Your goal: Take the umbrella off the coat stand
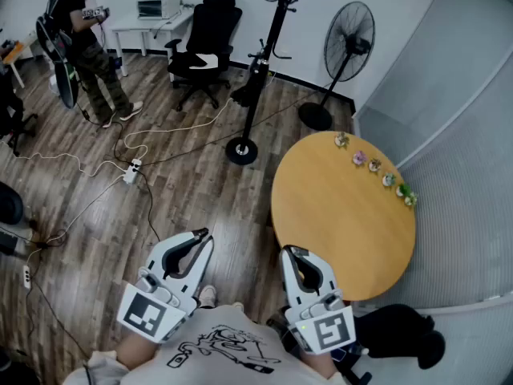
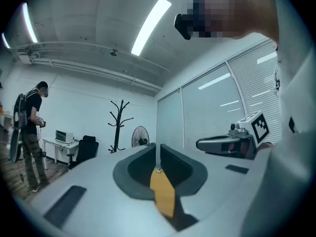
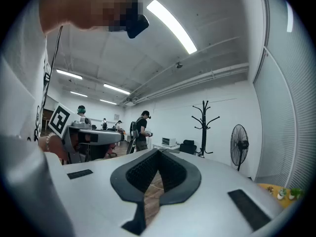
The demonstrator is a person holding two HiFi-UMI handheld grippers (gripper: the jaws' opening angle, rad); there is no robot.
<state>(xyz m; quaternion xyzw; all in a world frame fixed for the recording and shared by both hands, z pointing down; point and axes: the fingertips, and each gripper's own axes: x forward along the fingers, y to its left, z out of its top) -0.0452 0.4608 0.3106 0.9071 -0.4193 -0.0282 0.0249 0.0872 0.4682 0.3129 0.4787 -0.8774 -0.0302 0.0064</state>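
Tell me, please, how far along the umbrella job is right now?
Nothing looks done: the dark bundle that seems to be the umbrella hangs on the coat stand across the room. Nothing is in hand: the left gripper and right gripper are shut and empty, close to the person's body. Left: approach, grip the umbrella, lift it off.

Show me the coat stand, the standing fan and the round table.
coat stand [image 1: 272,34]: head view, on its pole
standing fan [image 1: 349,40]: head view, on its grille
round table [image 1: 337,215]: head view, on its bare top
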